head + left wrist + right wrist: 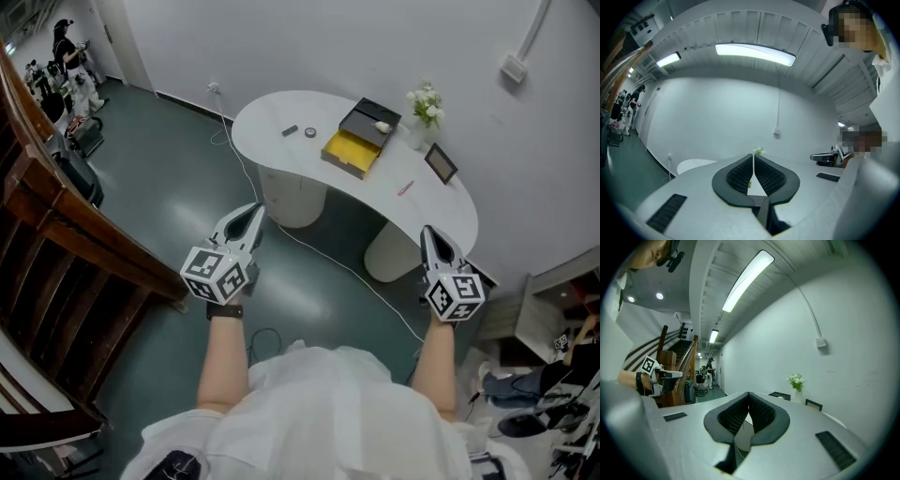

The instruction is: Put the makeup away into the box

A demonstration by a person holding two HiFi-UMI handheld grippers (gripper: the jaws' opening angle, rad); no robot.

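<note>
1. Left gripper (249, 217): jaws closed on each other, nothing between them. Right gripper (433, 240): likewise pressed together and empty. Both are held level in front of the person, pointing toward the table (272, 117) and well apart from it.
2. Makeup, as far as can be made out: a small dark piece (290, 131) and a round piece (310, 132) lie near each other on the left part of the table. A slim pink stick (405, 188) lies alone toward the right end, near the front edge. All are too small in the head view to identify further.
3. Box (351, 150): it stands open between those two groups, a black half and a yellow half side by side. A white item (382, 126) already lies in the black half.
4. Handling, judged: the loose pieces look light, rigid and hard-cased, probably smooth and apt to slip or roll. Take the round piece across its width, the dark piece across its shorter side, and the stick at mid-length with the jaws across its axis so it cannot pivot. A gentle squeeze should suffice; a hard one may crack a casing or shoot it out.
5. Progress, judged: three pieces are not yet in the box. Neither gripper is within reach, and the jaws must open before any pickup.
6. Surroundings: a vase of flowers (425, 111) and a dark frame (441, 163) stand just right of the box, a knock hazard when reaching for the stick. A cable (347, 272) trails over the floor between person and table. A wooden stair rail (84, 234) runs along the left.
</note>
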